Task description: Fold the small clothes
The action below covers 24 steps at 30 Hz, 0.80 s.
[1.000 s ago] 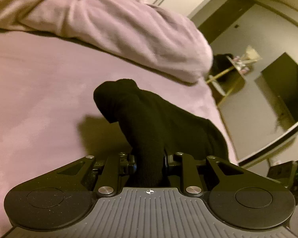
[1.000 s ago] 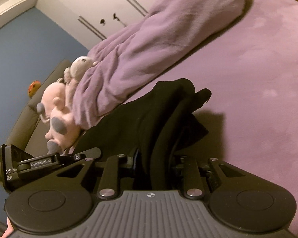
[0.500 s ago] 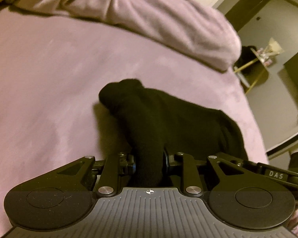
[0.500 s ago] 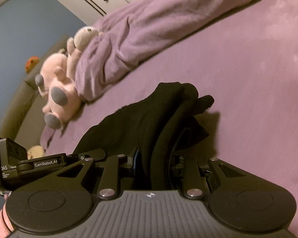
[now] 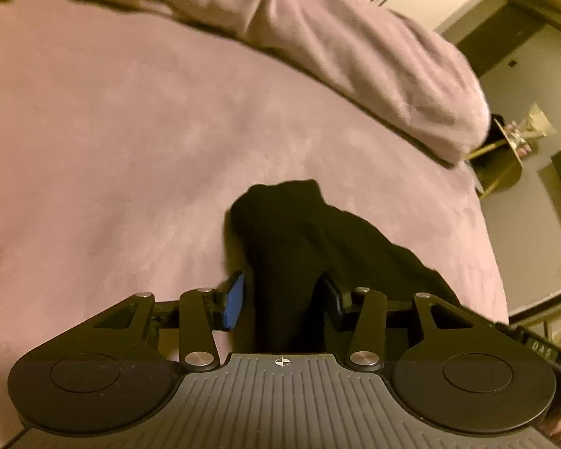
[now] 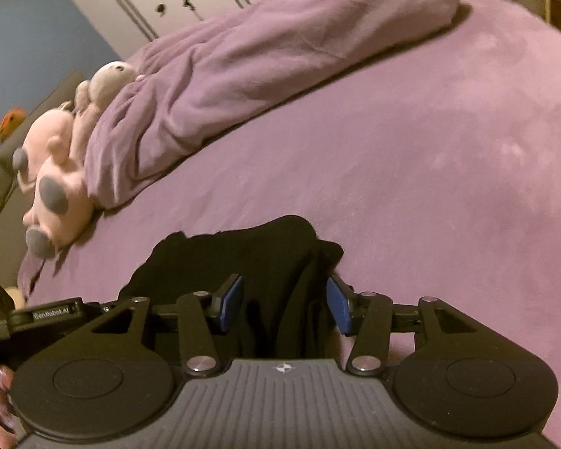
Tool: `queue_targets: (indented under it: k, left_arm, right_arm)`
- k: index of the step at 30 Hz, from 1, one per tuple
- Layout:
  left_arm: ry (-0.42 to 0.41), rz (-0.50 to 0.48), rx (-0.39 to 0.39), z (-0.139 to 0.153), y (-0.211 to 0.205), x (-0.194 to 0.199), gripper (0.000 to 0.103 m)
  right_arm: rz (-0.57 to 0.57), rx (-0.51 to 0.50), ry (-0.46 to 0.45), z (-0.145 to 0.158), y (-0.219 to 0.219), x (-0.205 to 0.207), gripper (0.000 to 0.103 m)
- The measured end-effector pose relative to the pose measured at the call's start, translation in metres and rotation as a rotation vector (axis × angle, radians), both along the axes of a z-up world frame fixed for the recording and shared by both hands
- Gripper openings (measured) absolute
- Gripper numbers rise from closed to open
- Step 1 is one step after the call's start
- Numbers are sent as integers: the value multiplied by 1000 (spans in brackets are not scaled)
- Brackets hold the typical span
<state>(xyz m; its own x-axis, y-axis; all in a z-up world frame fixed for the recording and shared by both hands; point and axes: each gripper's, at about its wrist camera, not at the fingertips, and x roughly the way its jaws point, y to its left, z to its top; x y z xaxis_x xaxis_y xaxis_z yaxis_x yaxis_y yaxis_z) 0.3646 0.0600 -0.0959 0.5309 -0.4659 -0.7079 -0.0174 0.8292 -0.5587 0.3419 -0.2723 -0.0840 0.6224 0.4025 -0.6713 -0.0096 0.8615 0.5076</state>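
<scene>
A small black garment point(image 5: 299, 239) lies bunched on the purple bed cover point(image 5: 131, 142). My left gripper point(image 5: 282, 299) is open, its blue pads point(image 5: 232, 301) standing apart on either side of a fold of the cloth. In the right wrist view the same black garment point(image 6: 258, 258) lies low on the bed cover point(image 6: 430, 172). My right gripper point(image 6: 284, 301) is open too, with cloth between its blue pads point(image 6: 338, 305) but not pinched. The left gripper's body point(image 6: 52, 312) shows at the lower left of the right wrist view.
A rolled purple blanket point(image 6: 273, 60) lies across the far side of the bed. A pink plush toy point(image 6: 56, 172) rests at its left end. The bed's edge point(image 5: 493, 247) runs at the right, with a small side table point(image 5: 512, 142) beyond it.
Both grippers have opened and let go of the black garment. The garment has dropped lower and now rests on the bed. Both grippers have moved down toward the bed.
</scene>
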Motion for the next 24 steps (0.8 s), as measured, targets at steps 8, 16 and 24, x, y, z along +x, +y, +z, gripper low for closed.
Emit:
queue_targets:
  k: [8,16,24]
  left_arm:
    - [-124,48,71,0,-11,13,35]
    - [-264,82,338,20,-28,-45,49]
    - [-248,0,366,15,-41,-137,50]
  right_arm:
    - [9,38,-11,-27,17,31,14]
    - [-41,-344,-163,-15,45,3,41]
    - [137,-355,-267,11,54,-115,27]
